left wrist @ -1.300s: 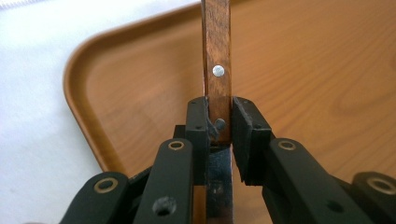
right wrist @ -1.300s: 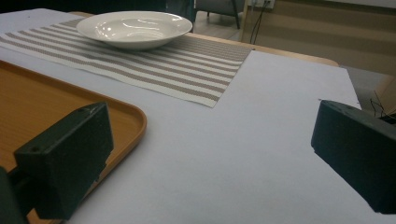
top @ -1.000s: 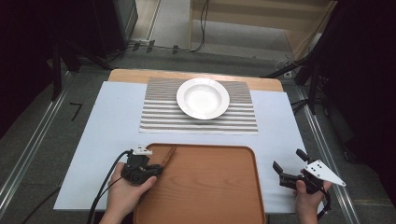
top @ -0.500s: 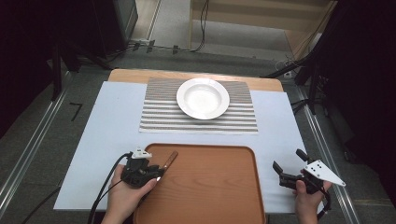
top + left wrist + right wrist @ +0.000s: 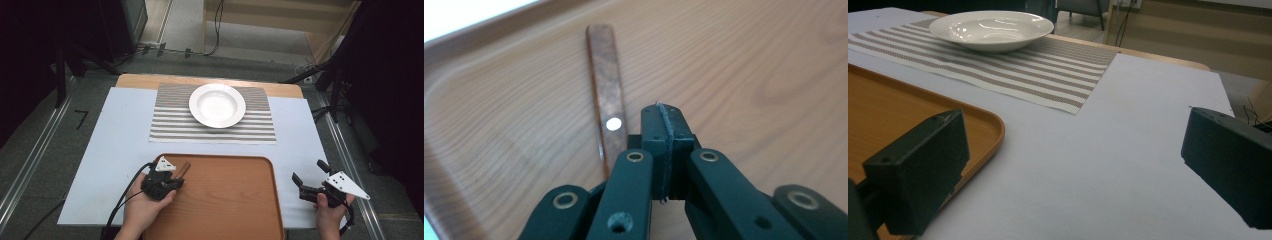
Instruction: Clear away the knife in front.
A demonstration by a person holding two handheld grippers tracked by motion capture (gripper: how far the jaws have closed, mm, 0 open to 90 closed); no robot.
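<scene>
Wooden and reddish-brown, the tray point(image 5: 225, 195) lies at the near edge of the table, on a pale blue-white sheet point(image 5: 110, 140) that covers most of the tabletop. On the tray, close to its far left corner, lies a slim brown handle point(image 5: 607, 95) with one small silver rivet; it looks like the handle of a piece of cutlery, but its other end is hidden under the gripper, so I cannot tell what it is. The left gripper point(image 5: 663, 127) is over this corner of the tray, held in the person's left hand point(image 5: 145, 207). Its jaws have just been closing and now they stand pressed together, pad against pad, with nothing between them; the handle lies just beside them (on their left side in the left gripper view), not gripped. The right gripper point(image 5: 311, 176) is held at the right of the tray, over the sheet and apart from the tray's edge; its jaws stand wide open and they hold nothing. Farther away, in the middle of the table, a white deep plate point(image 5: 217, 105) rests on a mat with grey and white stripes point(image 5: 170, 125), well apart from both grippers
</scene>
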